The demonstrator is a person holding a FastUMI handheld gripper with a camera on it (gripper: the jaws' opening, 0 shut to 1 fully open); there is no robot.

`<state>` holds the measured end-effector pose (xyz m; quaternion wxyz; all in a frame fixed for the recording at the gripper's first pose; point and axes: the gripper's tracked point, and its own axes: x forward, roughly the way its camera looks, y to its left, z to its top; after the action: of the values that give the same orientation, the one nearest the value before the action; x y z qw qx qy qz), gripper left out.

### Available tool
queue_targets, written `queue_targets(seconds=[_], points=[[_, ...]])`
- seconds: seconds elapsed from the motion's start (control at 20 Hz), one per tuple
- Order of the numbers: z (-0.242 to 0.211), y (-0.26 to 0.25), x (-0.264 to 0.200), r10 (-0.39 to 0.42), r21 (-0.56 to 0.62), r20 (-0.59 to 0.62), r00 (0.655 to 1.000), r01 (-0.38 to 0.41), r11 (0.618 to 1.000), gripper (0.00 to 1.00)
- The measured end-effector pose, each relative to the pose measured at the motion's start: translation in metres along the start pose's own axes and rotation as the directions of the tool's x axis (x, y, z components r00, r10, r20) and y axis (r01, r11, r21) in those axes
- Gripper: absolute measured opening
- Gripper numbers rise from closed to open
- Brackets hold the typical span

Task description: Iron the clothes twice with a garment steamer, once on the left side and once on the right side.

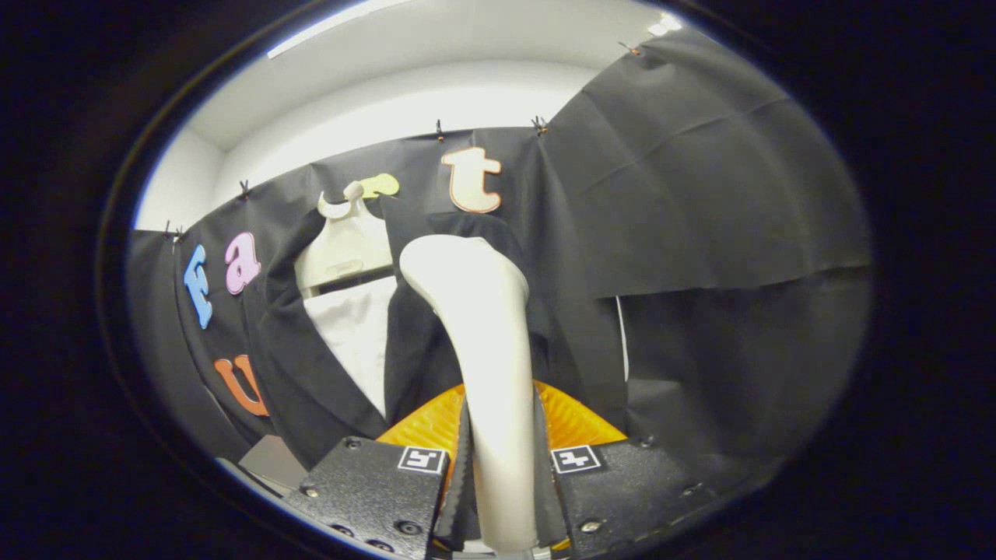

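Gripper [502, 467] clamped on one steamer [478, 327].
One dark jacket [311, 365] hangs at 11 o'clock; white ceiling [436, 85] above.

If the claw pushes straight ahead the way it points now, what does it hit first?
Probably the black jacket on its hanger. The claw is shut on the white steamer, whose head leads and looks near or against the cloth; depth is unclear.

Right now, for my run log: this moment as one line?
hand-held gripper: shut on steamer | steamer head: at jacket | jacket: on hanger
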<state>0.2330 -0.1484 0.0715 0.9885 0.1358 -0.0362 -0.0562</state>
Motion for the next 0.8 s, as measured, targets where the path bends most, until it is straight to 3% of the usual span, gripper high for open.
queue_targets(seconds=[0.3,0.8], points=[[0.0,0.015,0.035,-0.029,-0.045,-0.026,0.999,0.028,0.999,0.36],[-0.025,0.008,0.033,-0.092,-0.116,-0.05,0.994,0.086,0.989,0.36]])
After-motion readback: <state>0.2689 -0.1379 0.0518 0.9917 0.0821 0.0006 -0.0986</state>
